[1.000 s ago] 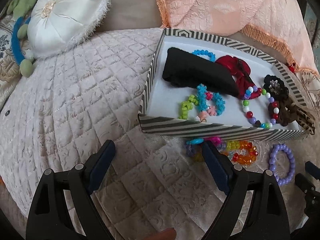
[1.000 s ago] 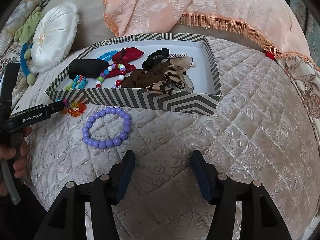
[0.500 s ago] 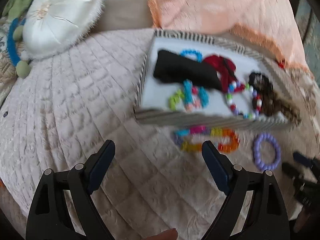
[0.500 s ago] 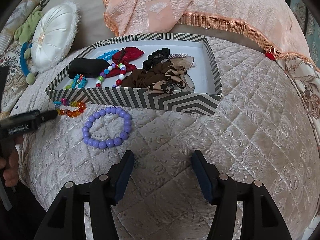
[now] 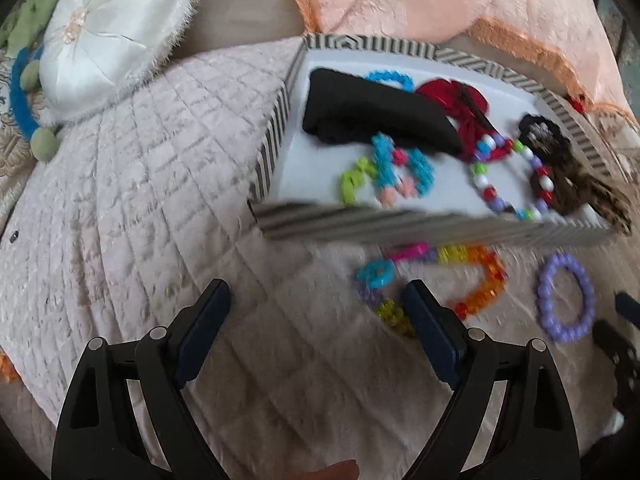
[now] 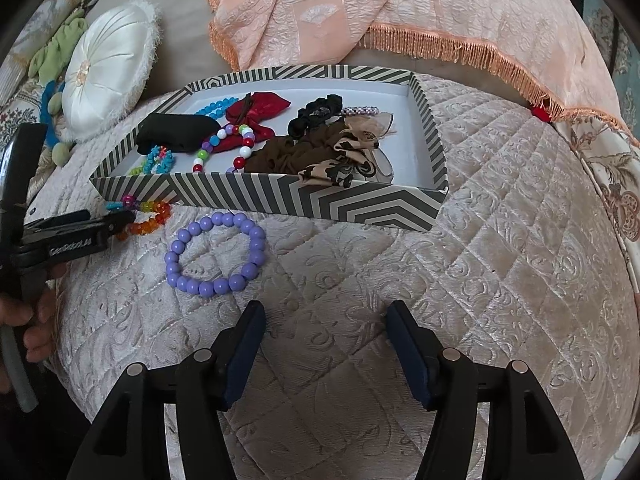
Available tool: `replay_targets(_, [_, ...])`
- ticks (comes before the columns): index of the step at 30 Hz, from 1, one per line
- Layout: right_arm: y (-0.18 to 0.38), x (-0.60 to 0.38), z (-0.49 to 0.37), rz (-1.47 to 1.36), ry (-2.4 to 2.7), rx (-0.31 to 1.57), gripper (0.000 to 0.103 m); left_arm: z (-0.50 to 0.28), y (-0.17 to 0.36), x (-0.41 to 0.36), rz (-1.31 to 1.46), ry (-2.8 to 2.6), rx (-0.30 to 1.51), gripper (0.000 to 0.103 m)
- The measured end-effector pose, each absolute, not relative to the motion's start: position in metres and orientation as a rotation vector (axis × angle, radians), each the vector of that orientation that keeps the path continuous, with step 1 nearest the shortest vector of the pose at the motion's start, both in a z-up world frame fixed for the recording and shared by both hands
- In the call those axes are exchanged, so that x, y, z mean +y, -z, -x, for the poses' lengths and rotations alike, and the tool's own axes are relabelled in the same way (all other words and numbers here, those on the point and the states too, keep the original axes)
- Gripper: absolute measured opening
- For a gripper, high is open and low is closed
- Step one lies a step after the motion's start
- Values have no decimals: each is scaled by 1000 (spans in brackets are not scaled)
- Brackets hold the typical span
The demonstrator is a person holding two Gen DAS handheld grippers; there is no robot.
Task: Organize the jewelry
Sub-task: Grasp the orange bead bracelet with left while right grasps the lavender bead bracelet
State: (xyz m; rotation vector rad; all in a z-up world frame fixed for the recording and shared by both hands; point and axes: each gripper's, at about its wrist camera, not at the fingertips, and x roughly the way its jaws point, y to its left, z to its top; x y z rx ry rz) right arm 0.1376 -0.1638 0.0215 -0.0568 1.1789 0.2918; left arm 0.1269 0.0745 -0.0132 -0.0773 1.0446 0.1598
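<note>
- Since a second ago, the left wrist view has shifted so that the rainbow bead bracelet, then partly hidden behind the left gripper's right finger, now lies in full sight beyond that finger's tip; the right gripper's jaws have just been opening, with nothing between them.
- The left gripper hangs over the quilted bedspread with its jaws spread wide and empty, tilted steeply downward.
- The rainbow bead bracelet lies on the bedspread just past this gripper's right finger, near the front wall of the striped box.
- The right gripper also points down at the bedspread, jaws apart and holding nothing.
- Ahead of it and to its left lies a purple bead bracelet, flat on the bedspread, just in front of the box.
- In the right wrist view the left gripper's finger tips reach in from the left edge beside the rainbow bracelet, with a person's hand on the handle.
- Inside the box lie a black pouch, a red bow, a multicoloured bead necklace, a black scrunchie and brown fabric pieces.
- Behind the box is a peach fringed cloth; to the left, a round white cushion.
</note>
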Motion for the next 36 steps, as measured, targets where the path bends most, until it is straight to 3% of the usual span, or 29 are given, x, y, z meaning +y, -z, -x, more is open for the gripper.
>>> replay_targets(7, [-22,-164,-138,52,-292,1181,62,-100,6,64,85,-65,1084,88])
replay_targets(10, [-25,-166,-138,29,-305,1171,61,-94,3,51,48,-3,1068,81])
replay_targets(13, [-28,-168,-138,5,-321,1155,61,-101,8,45,13,2,1055,81])
replay_targets(24, [-36,-166,-138,-6,-339,1116,61,-113,17,57,67,1,1038,90])
replay_targets(27, [-36,-167,-139,-8,-336,1110,61,-105,12,52,38,6,1013,68])
replay_targets(28, [-36,-168,-139,-7,-334,1103,61,-102,10,50,33,13,1003,51])
replay_targets(29, [-38,-168,-139,-3,-323,1087,61,-101,8,50,41,25,997,41])
replay_targets(30, [-39,-170,-139,0,-303,1068,61,-101,7,51,46,20,992,37])
replay_targets(31, [-41,-173,-139,-8,-285,1048,61,-102,7,52,50,12,992,24])
replay_targets(36, [-42,-186,-143,-109,-283,1036,61,-103,4,60,101,12,983,8])
